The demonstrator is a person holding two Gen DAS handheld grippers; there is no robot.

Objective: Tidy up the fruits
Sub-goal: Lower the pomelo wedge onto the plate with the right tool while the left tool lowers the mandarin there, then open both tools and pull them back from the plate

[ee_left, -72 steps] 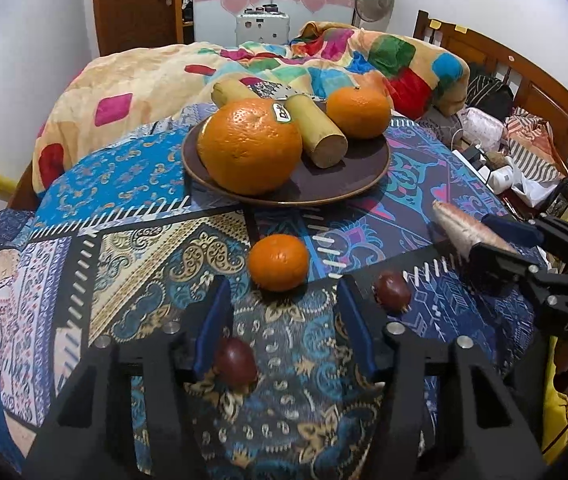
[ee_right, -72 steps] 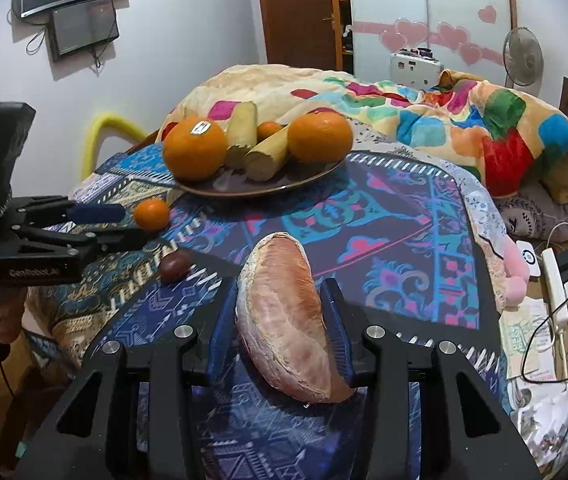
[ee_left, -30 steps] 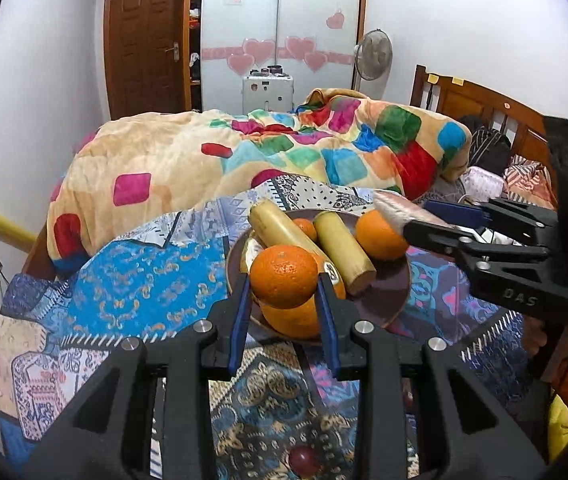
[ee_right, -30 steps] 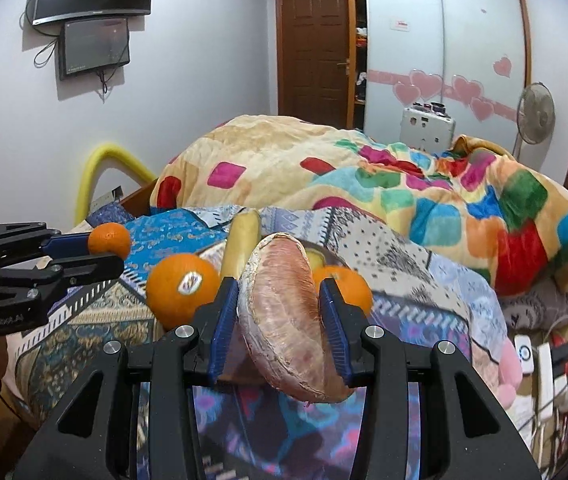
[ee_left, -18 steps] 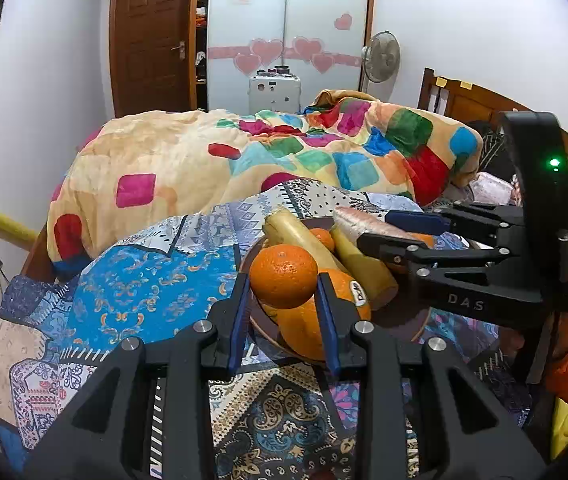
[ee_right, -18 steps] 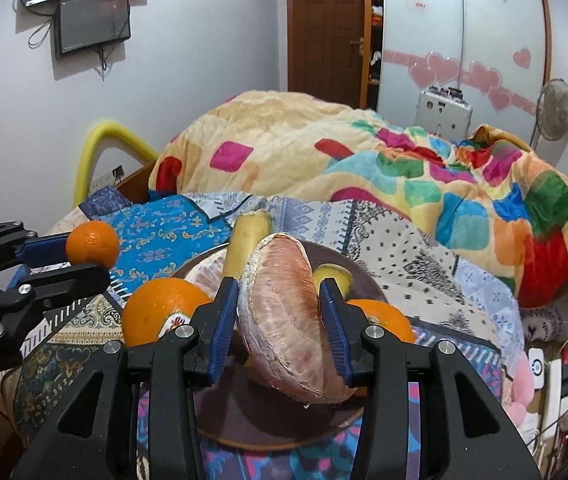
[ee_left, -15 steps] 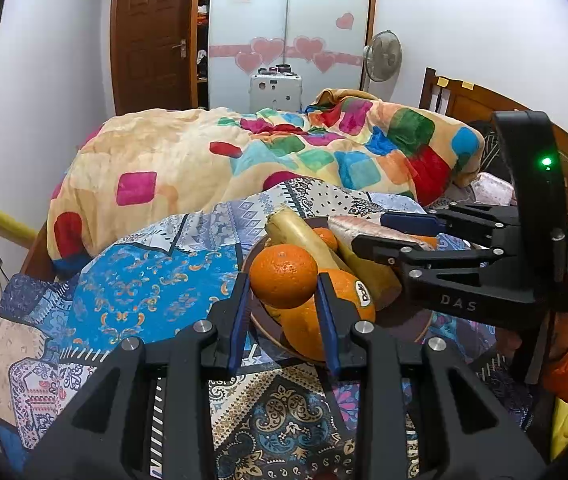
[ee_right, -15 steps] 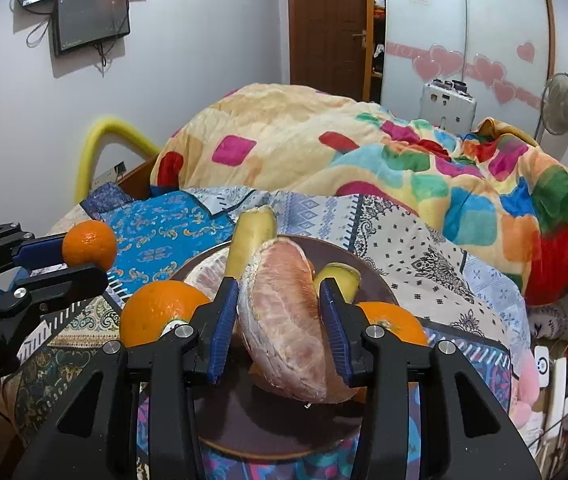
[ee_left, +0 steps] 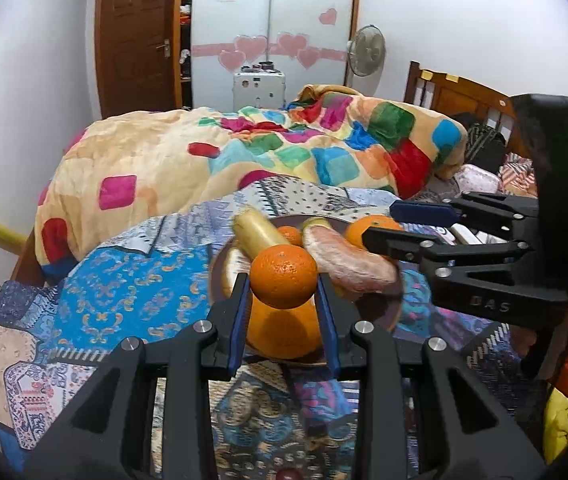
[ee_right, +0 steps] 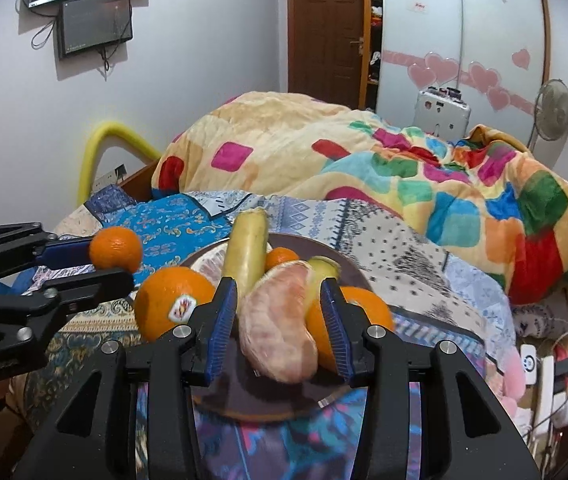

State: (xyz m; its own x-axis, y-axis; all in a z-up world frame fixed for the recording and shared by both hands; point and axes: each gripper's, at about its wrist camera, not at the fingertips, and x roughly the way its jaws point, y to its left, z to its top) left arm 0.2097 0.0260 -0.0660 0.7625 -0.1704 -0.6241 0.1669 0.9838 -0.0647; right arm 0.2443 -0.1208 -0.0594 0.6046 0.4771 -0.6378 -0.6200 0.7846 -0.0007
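Note:
My left gripper (ee_left: 284, 298) is shut on a small orange (ee_left: 284, 276) and holds it above the near rim of the brown plate (ee_left: 379, 312). My right gripper (ee_right: 280, 320) stands open over the plate (ee_right: 268, 404), and the peeled pomelo piece (ee_right: 280, 320) lies between its jaws, free of both pads, on the plate. The pomelo also shows in the left wrist view (ee_left: 347, 260). On the plate lie a large stickered orange (ee_right: 172, 304), another orange (ee_right: 363, 312), two yellowish cane pieces (ee_right: 246, 248) and a tiny orange (ee_right: 282, 258).
The plate sits on a table under a patterned blue cloth (ee_left: 124, 288). A bed with a colourful patchwork blanket (ee_right: 403, 168) lies behind. A dark red fruit (ee_left: 289, 474) shows at the bottom edge of the left wrist view. Clutter and cables (ee_right: 543, 364) lie at the right.
My right gripper has opened and let the pomelo piece go onto the plate. My left gripper has brought the small orange closer over the plate.

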